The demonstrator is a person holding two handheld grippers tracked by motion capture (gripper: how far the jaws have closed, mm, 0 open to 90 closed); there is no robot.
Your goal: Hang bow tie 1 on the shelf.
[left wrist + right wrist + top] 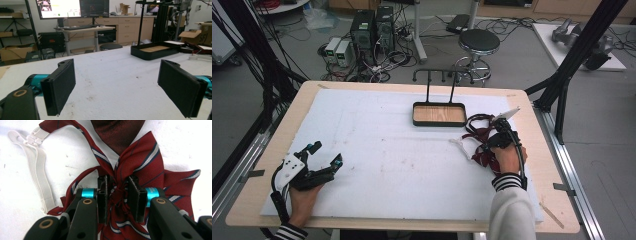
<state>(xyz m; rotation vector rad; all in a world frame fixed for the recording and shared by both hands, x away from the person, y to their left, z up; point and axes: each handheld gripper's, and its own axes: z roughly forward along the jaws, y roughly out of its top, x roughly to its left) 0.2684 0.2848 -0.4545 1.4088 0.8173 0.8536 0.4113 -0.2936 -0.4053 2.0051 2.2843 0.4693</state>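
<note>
1. Two tools are at work on the table [377,100], which carries a white mat. At the near left corner, the left tool [326,154] rests spread wide with nothing between its pads.
2. Over on the right, the right tool [118,192] is clamped on the knot of a dark red striped bow tie [140,162], which lies flat on the mat.
3. Its white elastic strap [37,165] trails off beside it, lying loose.
4. Farther back, just beyond the bow tie, stands a black tray [438,114] with a wooden floor and a tall handle.
</note>
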